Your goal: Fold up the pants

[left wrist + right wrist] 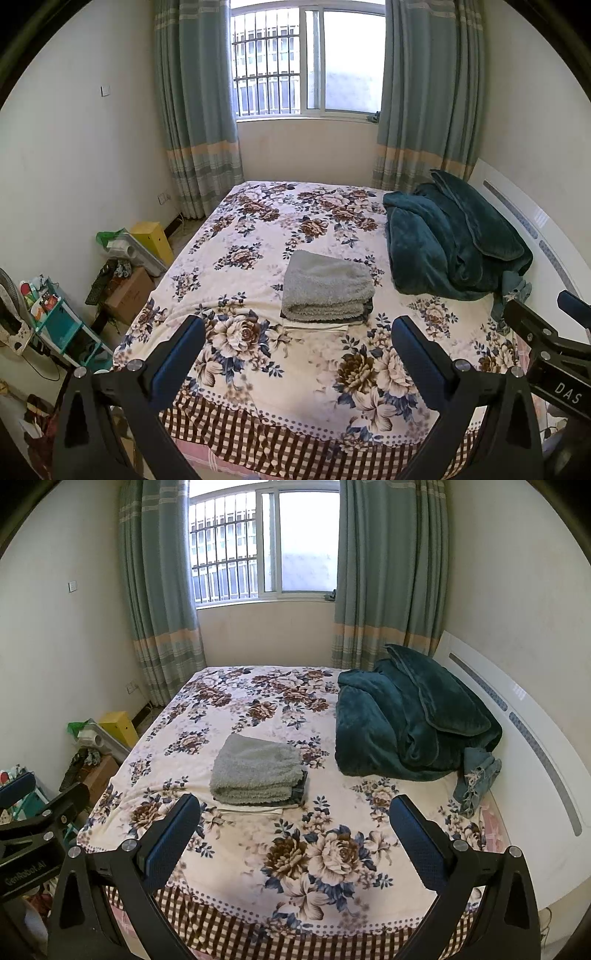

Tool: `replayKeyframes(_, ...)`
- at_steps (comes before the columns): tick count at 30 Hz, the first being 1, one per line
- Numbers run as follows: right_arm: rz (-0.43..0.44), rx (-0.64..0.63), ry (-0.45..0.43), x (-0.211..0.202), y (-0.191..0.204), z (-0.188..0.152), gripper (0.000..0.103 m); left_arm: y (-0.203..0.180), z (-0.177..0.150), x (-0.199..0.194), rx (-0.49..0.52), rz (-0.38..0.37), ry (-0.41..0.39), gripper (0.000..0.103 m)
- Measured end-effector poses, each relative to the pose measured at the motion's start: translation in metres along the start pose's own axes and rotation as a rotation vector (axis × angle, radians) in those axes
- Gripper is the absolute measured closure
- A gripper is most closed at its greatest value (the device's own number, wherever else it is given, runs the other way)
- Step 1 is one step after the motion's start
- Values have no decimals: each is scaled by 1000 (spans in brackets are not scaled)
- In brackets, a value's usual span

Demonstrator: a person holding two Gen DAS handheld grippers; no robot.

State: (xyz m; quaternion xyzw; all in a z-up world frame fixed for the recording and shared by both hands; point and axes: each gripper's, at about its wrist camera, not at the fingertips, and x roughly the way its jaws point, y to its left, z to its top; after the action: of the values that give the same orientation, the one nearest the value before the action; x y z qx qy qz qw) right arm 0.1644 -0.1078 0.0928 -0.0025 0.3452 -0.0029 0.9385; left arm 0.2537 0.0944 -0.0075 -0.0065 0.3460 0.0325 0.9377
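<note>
Black fingers with blue pads frame both views: the left gripper (299,354) and the right gripper (295,832) hang side by side over the near edge of the floral bedspread (258,373), each spread wide and grasping nothing. Farther in, mid-bed, a stack of folded clothes (258,771) lies topped by fluffy grey fabric. Unfolded denim pants (476,779) sit crumpled at the far right, beside a teal blanket (406,720). Beyond hang striped curtains (159,590).

Gray pants (327,290) hide most of the stack beneath.
</note>
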Motion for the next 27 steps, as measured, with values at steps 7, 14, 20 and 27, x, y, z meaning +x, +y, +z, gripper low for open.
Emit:
replayKeyframes(7, 2, 1, 2, 1, 0, 1, 0, 1, 3, 1, 2, 1, -1, 0)
replayKeyframes(14, 2, -4, 3, 4, 1, 2, 0, 2, 4, 2, 4, 0, 0, 0)
replayKeyframes(20, 6, 0, 4, 3, 1, 2, 0, 3, 6, 1, -1, 0, -4, 0)
replayKeyframes(27, 19, -5, 9, 6, 4, 1, 0, 3, 7, 1, 2, 1, -5, 0)
